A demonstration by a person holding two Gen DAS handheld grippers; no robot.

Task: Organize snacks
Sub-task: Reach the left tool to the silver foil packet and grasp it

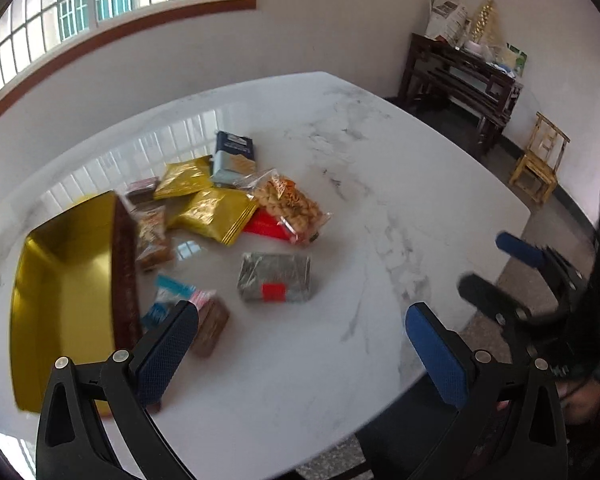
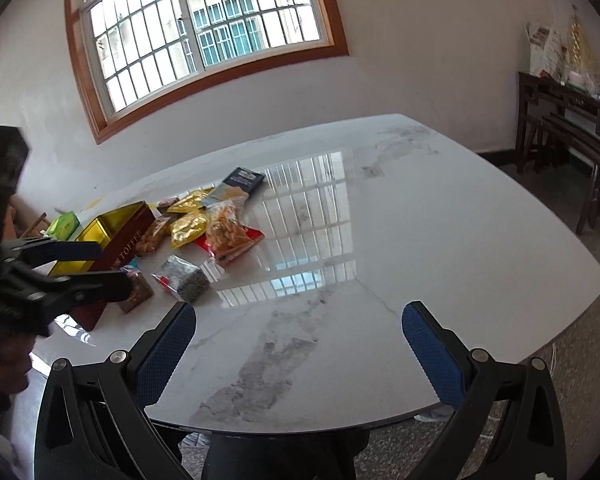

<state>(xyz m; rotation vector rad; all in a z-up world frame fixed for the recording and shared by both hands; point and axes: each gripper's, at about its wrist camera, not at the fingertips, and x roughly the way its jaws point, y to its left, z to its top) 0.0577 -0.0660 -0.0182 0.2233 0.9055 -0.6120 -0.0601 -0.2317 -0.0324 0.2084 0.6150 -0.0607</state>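
Two hand-held grippers hover above the white marble tabletop (image 1: 380, 184), the left hand-held gripper (image 1: 300, 344) and the right hand-held gripper (image 2: 298, 344) both spread wide and holding nothing. Ahead and to the left of the left one lie the loose snacks: two gold foil pouches (image 1: 214, 216), a clear bag of fried twists (image 1: 288, 204), a silver packet with a red label (image 1: 276, 278) nearest its fingers, and the open gold toffee tin (image 1: 68, 296). Judged risk: thin, slick packets lying flat and overlapping may slide or come up in pairs, and a low approach could nudge the tin's wall.
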